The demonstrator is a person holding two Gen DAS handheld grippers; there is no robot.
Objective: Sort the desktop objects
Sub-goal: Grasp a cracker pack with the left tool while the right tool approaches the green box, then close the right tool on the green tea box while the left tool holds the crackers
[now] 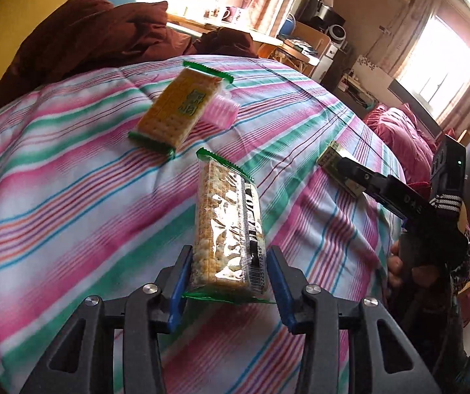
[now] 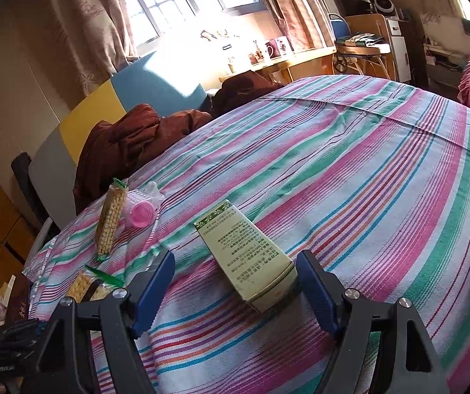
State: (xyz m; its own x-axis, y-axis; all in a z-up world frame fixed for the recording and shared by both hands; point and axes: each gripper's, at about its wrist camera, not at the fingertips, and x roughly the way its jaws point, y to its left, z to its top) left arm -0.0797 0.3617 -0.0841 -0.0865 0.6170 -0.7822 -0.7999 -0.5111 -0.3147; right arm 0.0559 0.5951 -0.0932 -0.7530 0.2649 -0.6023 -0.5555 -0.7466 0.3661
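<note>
Straddling a cracker pack (image 1: 226, 229), the left claw (image 1: 226, 282) has its 2 blue pads either side of the pack's near end, w/ a sliver of gap on each side, so it's open approx. to pack width and, as far as I can judge, not yet pinching. That pack sits centre to lower centre of the left wrist view on the striped bedspread (image 1: 71, 197). A 2nd cracker pack (image 1: 177, 108) lies further up, upper centre, touching a pink hair roller (image 1: 222, 111).

Right claw (image 2: 235, 292) is open wide; a green tube (image 2: 248, 256) lies between its pads, lower centre of the right wrist view, nearer the right pad, no contact visible.

Doing it well, my judgement:
- Left: close slow & square on the pack's long edges; crackers crush easily and the film is slippery, so min. squeeze, grip above the crimped end.
- Right: centre the tube before closing; it tapers, so an off-centre pinch may squirt it sideways.
- Bedspread is soft, so pressing down will sink the pads into cloth and may snag it.

Where sorted items should go isn't shown.
</note>
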